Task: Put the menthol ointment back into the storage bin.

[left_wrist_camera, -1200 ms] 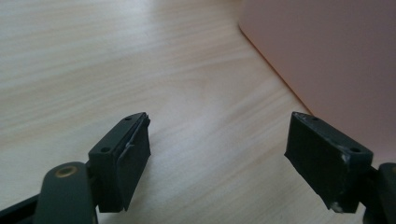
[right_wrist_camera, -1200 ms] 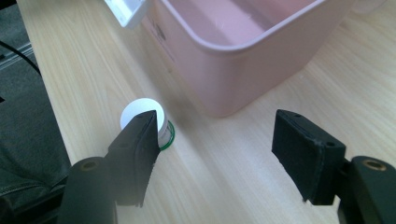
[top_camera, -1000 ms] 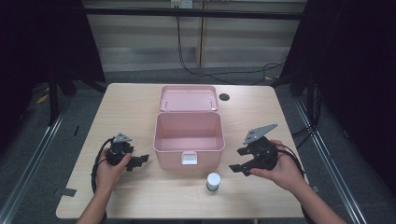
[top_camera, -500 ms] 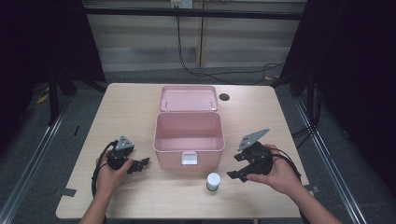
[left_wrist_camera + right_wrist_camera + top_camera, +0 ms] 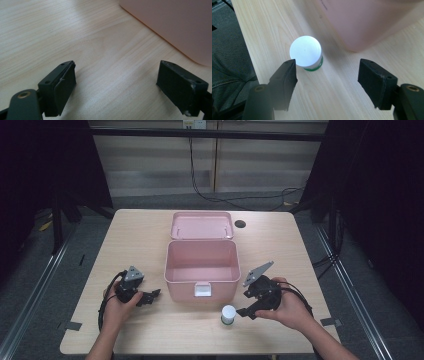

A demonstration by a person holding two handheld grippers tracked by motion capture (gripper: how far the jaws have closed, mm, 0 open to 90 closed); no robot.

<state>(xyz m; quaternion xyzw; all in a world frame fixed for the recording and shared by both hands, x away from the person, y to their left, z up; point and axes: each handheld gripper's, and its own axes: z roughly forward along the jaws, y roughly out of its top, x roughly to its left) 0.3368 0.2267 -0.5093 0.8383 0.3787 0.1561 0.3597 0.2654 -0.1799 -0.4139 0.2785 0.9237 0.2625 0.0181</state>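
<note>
Pale wood table, dark room around it. Near the front edge stands a small bottle, just in front of the open pink box and apart from it. It looks light and stiff, likely smooth plastic, so it could tip or slip; the best hold is probably across the round body below the cap, squeezed gently. From above it shows a flat white cap and a green band at the foot. The right gripper hangs over it with jaws spread wide, the bottle beyond the tips and not touched. The left gripper rests beside the box, jaws wide apart, nothing between them.
</note>
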